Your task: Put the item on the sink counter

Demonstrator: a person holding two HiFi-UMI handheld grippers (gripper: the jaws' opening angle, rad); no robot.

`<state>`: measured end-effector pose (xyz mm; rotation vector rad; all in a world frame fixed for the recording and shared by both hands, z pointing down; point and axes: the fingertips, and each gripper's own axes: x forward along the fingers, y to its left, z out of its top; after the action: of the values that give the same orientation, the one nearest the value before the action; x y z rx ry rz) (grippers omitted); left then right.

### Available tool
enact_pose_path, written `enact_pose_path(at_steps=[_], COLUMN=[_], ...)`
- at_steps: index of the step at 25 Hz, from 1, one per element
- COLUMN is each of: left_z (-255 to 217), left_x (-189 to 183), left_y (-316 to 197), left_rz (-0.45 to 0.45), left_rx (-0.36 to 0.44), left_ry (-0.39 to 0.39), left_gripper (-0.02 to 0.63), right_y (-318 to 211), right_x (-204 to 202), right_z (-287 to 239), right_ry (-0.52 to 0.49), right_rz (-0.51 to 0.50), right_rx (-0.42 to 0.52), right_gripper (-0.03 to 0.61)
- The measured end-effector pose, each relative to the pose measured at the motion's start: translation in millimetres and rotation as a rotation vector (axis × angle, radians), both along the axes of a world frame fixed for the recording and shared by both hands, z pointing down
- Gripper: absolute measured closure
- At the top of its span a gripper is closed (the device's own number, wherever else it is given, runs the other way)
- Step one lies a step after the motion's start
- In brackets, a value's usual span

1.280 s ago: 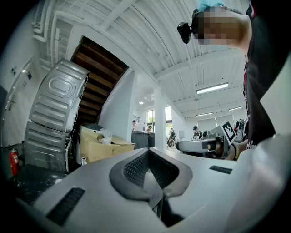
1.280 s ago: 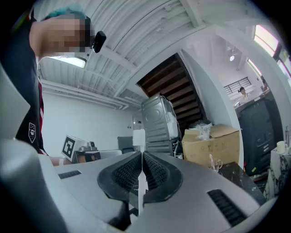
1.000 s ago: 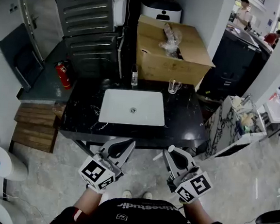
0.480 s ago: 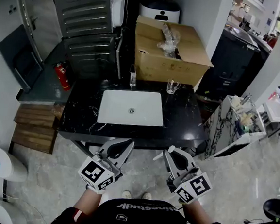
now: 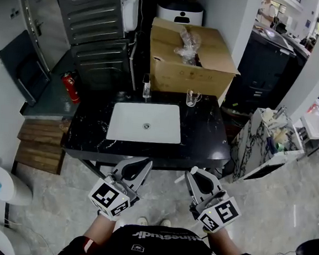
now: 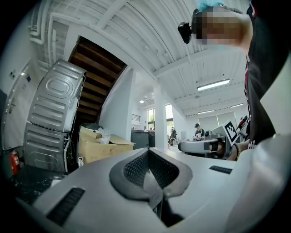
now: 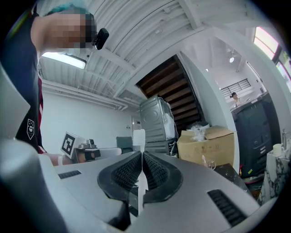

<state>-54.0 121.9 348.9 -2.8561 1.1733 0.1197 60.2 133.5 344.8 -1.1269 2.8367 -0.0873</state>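
Observation:
The sink counter [image 5: 203,139] is black marble with a white basin [image 5: 145,123], straight ahead of me in the head view. My right gripper [image 5: 192,171] hangs below the counter's front edge, shut on a thin white item [image 5: 179,177] whose end sticks out past the fingertips. In the right gripper view this white item [image 7: 138,136] rises above the closed right gripper [image 7: 142,157]. My left gripper [image 5: 143,163] is level with it, shut and empty; its pads meet in the left gripper view, where the left gripper [image 6: 148,152] points toward the room.
A small bottle [image 5: 146,87] and a glass cup [image 5: 192,98] stand at the counter's back edge. Behind is an open cardboard box [image 5: 190,60]. Stacked grey machines [image 5: 93,24] and a fire extinguisher [image 5: 70,86] are at left, a marble cabinet [image 5: 258,141] at right.
The counter has slid slightly left and nearer in the head view. Both grippers keep the same place in front of my body, still shut.

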Motion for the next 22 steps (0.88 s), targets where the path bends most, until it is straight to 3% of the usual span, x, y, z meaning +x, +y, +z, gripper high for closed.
enact_pose_path(at_steps=[13,22], left_z=[10.7,21.9], left_x=[47.2,45.2], left_y=[-12.3,-82.8], left_rz=[-0.011,0.022], left_rx=[-0.011,-0.016], left_ry=[-0.026,0.006], left_gripper=[0.600,0.600], right_y=[-17.6,-80.6], right_x=[44.4,42.7], right_z=[9.1,18.7], right_ry=[-0.017,0.013], right_rz=[0.000,0.035], right_rx=[0.006,-0.014], right_gripper=[0.537,0.537])
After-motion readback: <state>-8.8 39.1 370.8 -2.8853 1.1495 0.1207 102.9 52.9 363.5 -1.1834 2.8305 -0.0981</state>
